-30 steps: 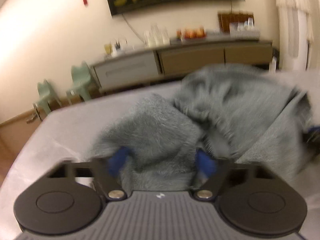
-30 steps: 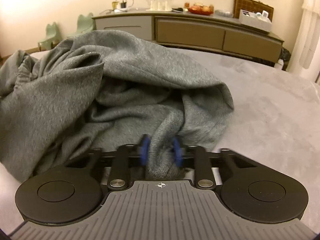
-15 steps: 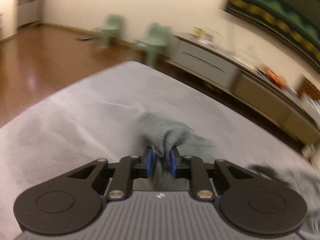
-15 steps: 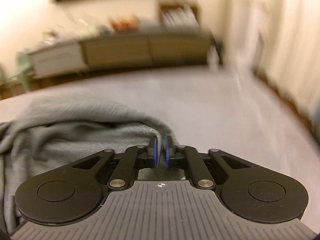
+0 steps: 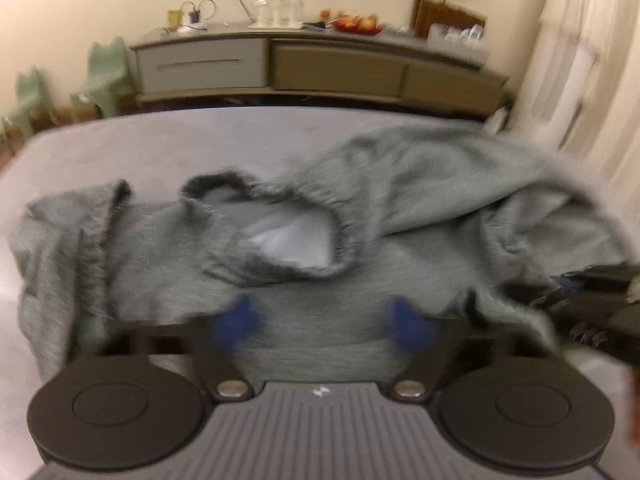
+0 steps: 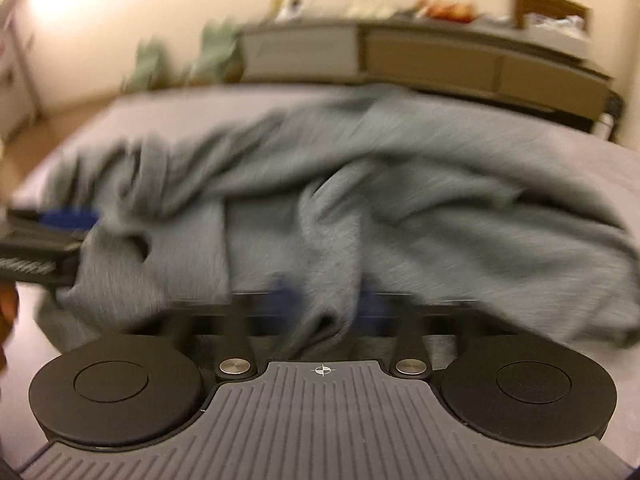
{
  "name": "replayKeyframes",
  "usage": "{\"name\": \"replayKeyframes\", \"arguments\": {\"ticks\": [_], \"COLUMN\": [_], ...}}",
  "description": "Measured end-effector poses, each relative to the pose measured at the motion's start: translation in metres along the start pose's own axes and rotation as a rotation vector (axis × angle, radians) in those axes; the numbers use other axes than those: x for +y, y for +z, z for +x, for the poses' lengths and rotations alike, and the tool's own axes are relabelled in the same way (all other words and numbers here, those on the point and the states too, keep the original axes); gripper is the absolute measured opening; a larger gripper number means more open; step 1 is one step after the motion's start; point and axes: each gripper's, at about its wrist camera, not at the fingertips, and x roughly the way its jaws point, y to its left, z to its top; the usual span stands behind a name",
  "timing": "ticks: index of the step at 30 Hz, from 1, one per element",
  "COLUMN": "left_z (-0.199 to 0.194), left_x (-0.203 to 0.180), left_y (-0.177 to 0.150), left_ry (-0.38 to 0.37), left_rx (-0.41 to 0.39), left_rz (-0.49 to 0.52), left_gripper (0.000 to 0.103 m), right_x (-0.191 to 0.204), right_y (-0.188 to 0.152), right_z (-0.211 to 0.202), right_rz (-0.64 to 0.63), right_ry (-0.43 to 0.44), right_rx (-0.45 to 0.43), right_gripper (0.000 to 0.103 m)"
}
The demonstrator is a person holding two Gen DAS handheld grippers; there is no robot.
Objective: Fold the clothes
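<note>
Grey fleece garment spread before my two grippers

My left gripper (image 5: 322, 320) stands wide apart above the soft grey fleece garment (image 5: 304, 288); my right gripper (image 6: 324, 300) pinches a fold of it. Beyond my fingers it sprawls crumpled over the pale grey tabletop (image 5: 160, 140); farthest off, a long low sideboard (image 5: 320, 68).

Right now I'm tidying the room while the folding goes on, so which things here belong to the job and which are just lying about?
Part of the job:
grey garment
left tool
right tool
bed

Just lying about:
sideboard
green chairs
fruit bowl
curtain
</note>
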Motion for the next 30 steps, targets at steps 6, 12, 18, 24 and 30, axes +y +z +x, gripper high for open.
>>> {"name": "replayKeyframes", "arguments": {"ticks": [6, 12, 18, 24, 30], "left_z": [-0.106, -0.128, -0.08, -0.056, 0.026], "left_x": [0.096, 0.15, 0.076, 0.014, -0.024], "left_y": [0.023, 0.003, 0.003, 0.024, 0.033], "left_ry": [0.141, 0.188, 0.081, 0.022, 0.06], "left_rx": [-0.371, -0.335, -0.179, -0.168, -0.041], "left_rz": [-0.336, -0.423, -0.137, -0.023, 0.063], "left_gripper": [0.0, 0.001, 0.049, 0.1, 0.098], "right_x": [-0.015, -0.052, -0.034, -0.055, -0.093], "right_y": [0.027, 0.008, -0.019, -0.056, -0.058], "right_z": [-0.1, -0.145, -0.175, -0.186, -0.164], "right_rz": [0.011, 0.027, -0.222, -0.206, 0.002], "right_ry": [-0.05, -0.209, 0.054, 0.166, 0.09], "right_rx": [-0.272, -0.252, -0.145, -0.069, -0.033], "right_gripper": [0.002, 0.003, 0.003, 0.019, 0.053]}}
